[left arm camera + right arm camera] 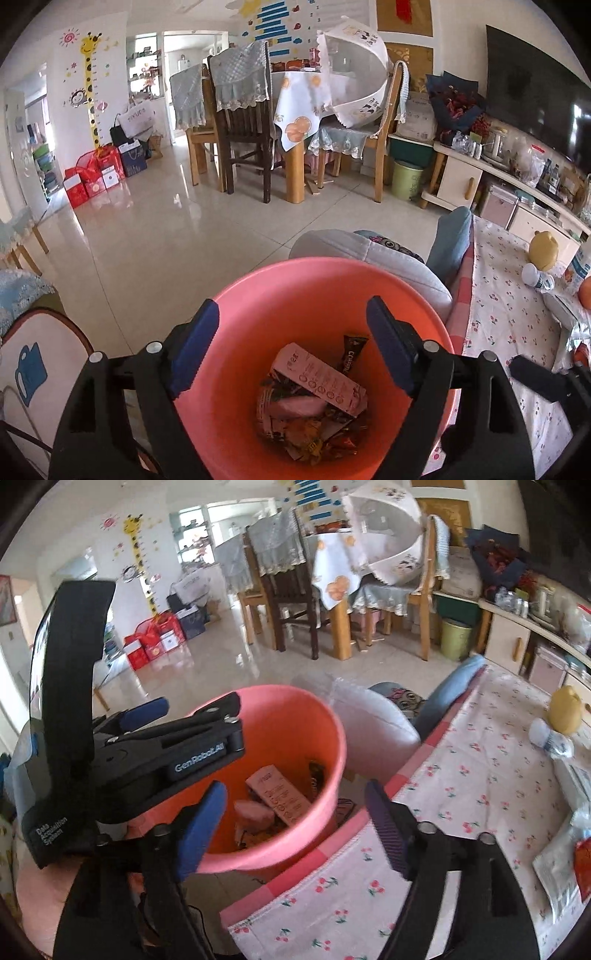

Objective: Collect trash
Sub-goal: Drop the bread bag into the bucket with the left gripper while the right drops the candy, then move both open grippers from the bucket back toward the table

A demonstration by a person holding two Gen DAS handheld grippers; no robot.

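A pink plastic bin (280,295) stands on the floor beside the table and holds a pink carton (321,380), a dark wrapper (351,354) and several crumpled wrappers. My left gripper (291,347) hangs open and empty right over the bin's mouth. In the right wrist view the bin (317,738) sits at centre, with the left gripper (184,716) over its near-left rim. My right gripper (295,827) is open and empty, above the bin's near rim and the table edge. A silver packet with a red wrapper (569,860) lies on the tablecloth at the right.
A cherry-print tablecloth (461,775) covers the table on the right, with a yellow toy (565,709) and a small bottle (550,738) at its far end. A grey cushion (369,254) lies behind the bin. Dining table and chairs (258,122) stand across the tiled floor.
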